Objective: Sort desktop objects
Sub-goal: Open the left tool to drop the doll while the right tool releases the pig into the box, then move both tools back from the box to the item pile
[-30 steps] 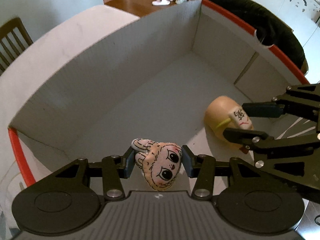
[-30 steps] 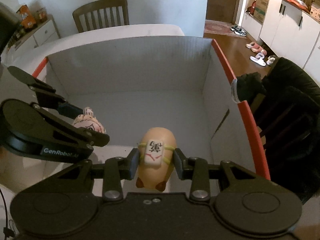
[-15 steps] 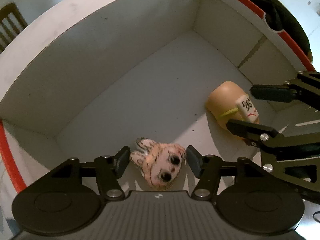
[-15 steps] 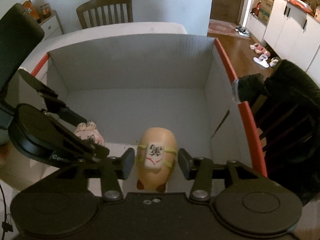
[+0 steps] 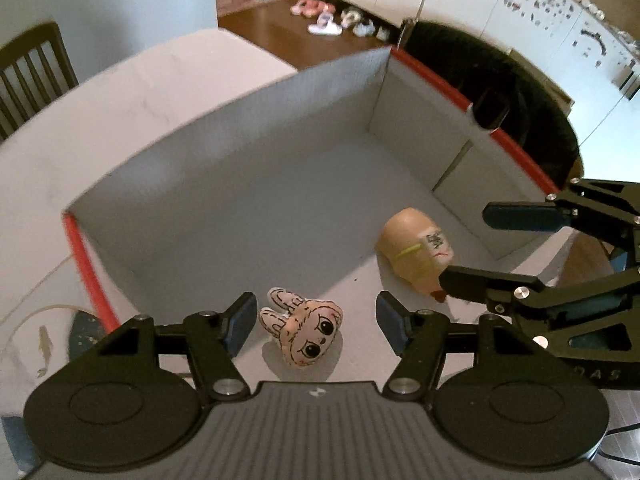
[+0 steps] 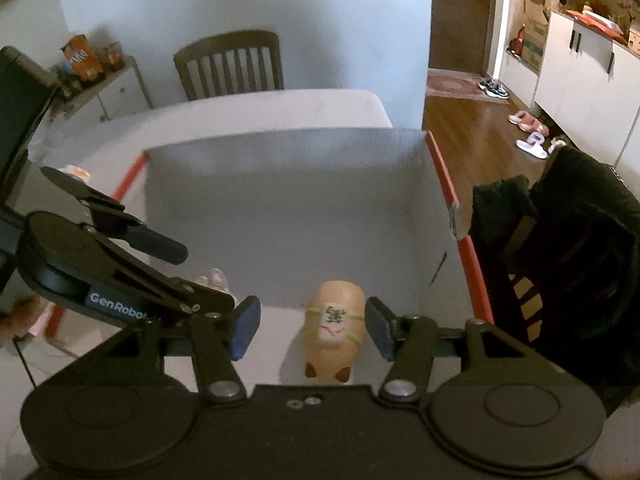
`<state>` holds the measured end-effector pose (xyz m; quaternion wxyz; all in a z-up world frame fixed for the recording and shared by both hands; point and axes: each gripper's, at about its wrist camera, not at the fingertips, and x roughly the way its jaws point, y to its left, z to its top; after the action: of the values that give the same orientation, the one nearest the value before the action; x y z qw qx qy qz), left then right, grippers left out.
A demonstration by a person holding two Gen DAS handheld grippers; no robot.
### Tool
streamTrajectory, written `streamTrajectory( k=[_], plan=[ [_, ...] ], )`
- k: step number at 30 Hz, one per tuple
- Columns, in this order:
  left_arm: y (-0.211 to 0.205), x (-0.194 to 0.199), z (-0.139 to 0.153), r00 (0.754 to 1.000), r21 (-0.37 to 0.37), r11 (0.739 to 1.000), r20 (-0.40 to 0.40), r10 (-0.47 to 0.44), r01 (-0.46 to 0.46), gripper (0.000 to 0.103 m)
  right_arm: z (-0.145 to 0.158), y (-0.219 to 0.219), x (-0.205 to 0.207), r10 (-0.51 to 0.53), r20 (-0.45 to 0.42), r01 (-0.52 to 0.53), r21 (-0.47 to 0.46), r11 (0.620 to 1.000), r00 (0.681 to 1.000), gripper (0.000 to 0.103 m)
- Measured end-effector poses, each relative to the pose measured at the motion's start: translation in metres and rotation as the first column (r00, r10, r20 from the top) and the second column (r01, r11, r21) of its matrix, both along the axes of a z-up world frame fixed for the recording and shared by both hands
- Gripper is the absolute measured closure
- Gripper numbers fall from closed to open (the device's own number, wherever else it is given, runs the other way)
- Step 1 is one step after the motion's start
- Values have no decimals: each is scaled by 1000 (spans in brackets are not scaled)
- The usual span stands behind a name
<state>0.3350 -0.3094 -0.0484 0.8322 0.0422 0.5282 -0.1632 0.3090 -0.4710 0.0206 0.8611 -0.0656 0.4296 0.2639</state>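
A pink bunny-face plush toy (image 5: 301, 330) lies on the floor of a white box with red rims (image 5: 224, 184). My left gripper (image 5: 316, 322) is open above it, jaws wide on either side, not touching. A tan pig-like toy with a mahjong tile strapped on its back (image 6: 335, 330) lies on the box floor to the right; it also shows in the left wrist view (image 5: 416, 250). My right gripper (image 6: 310, 326) is open above it, jaws apart and clear of it. The bunny is mostly hidden behind the left gripper in the right wrist view (image 6: 214, 280).
The box (image 6: 280, 208) stands on a white table (image 5: 100, 112). A black garment hangs over a chair (image 6: 560, 264) right of the box. A wooden chair (image 6: 230, 66) stands beyond the table. A side cabinet with snack packs (image 6: 88, 76) is at far left.
Both grippers opened and let go of their toys, which now lie on the box floor. Both grippers have lifted and drawn back from the box.
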Motion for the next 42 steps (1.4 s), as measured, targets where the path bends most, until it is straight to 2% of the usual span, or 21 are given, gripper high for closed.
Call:
streamTrajectory(
  k=[5, 11, 15, 28, 31, 35, 37, 42],
  plan=[
    [10, -14, 26, 997, -11, 1000, 74, 12, -11, 38, 17, -3, -10, 13, 8, -13, 42, 999, 1000, 44],
    [22, -43, 46, 988, -36, 999, 151, 33, -28, 38, 36, -2, -26, 28, 33, -31, 81, 996, 999, 39],
    [33, -61, 53, 982, -62, 997, 184, 47, -36, 38, 45, 2, -37, 21, 44, -26, 105, 994, 999, 38],
    [75, -112, 61, 968, -106, 994, 250, 36, -10, 38, 57, 40, -86, 0, 108, -12, 112, 994, 994, 26],
    [87, -125, 61, 963, -95, 995, 268, 29, -4, 30, 58, 49, -97, -16, 109, 3, 124, 992, 994, 22],
    [109, -142, 58, 963, -117, 993, 266, 36, -5, 28, 57, 62, -109, -40, 96, 26, 143, 989, 995, 19],
    [120, -151, 56, 962, -119, 993, 268, 42, -10, 21, 58, 70, -115, -43, 93, 29, 148, 989, 995, 17],
    [154, -171, 49, 962, -123, 992, 266, 65, -33, 19, 60, 93, -131, -41, 108, 24, 155, 988, 993, 10]
  ],
)
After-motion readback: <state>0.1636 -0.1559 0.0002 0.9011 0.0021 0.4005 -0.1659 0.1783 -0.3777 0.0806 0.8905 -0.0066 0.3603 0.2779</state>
